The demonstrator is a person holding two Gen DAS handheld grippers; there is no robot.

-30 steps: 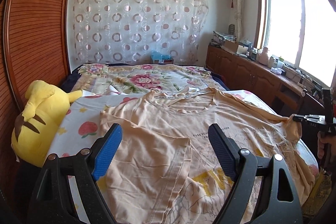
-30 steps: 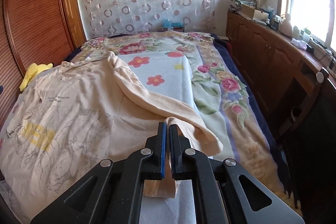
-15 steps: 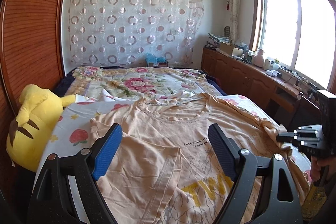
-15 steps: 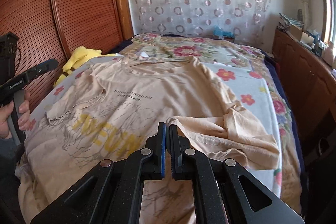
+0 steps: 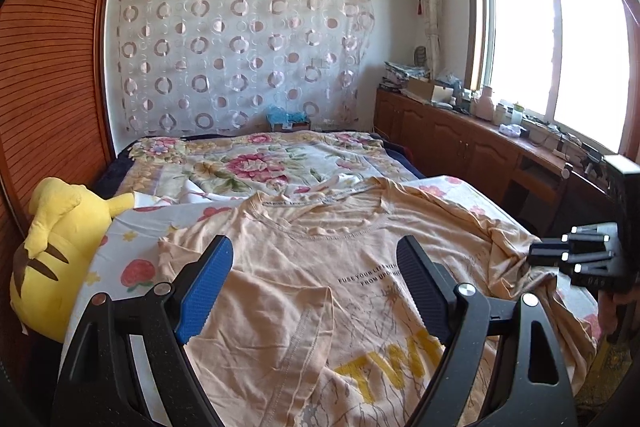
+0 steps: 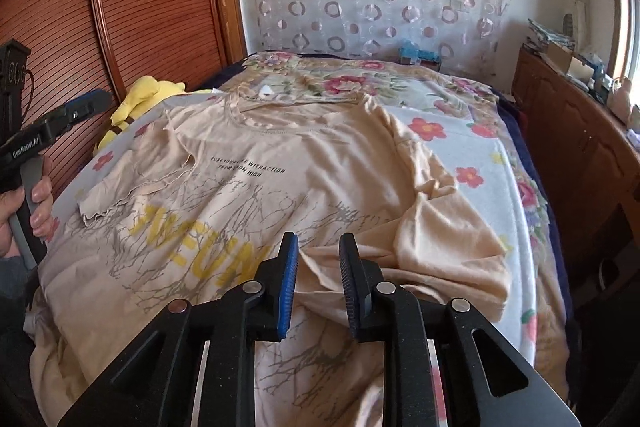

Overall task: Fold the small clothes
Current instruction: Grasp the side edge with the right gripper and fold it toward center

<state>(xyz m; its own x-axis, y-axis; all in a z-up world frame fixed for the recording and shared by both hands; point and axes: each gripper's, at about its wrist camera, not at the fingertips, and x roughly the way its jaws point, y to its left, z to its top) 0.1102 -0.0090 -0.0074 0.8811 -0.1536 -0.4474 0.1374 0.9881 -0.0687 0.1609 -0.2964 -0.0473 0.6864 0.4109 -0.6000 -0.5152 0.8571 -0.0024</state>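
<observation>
The right gripper (image 6: 316, 283) is letting go of the folded-in sleeve (image 6: 448, 239), jaws just parting (cloth between, unpinched); the T-shirt (image 5: 320, 267) is lying on the bed (image 5: 256, 163). The left gripper (image 5: 316, 287), fingers wide apart and empty, is likely needing the hem next.

Left tool (image 5: 314, 287) gapes wide; right tool (image 6: 318, 267) has just been opening, nothing pinched.

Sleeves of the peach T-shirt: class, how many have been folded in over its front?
2. One sleeve lies folded near the plush-toy side; the other sleeve lies folded, bunched, on the cabinet side.
</observation>
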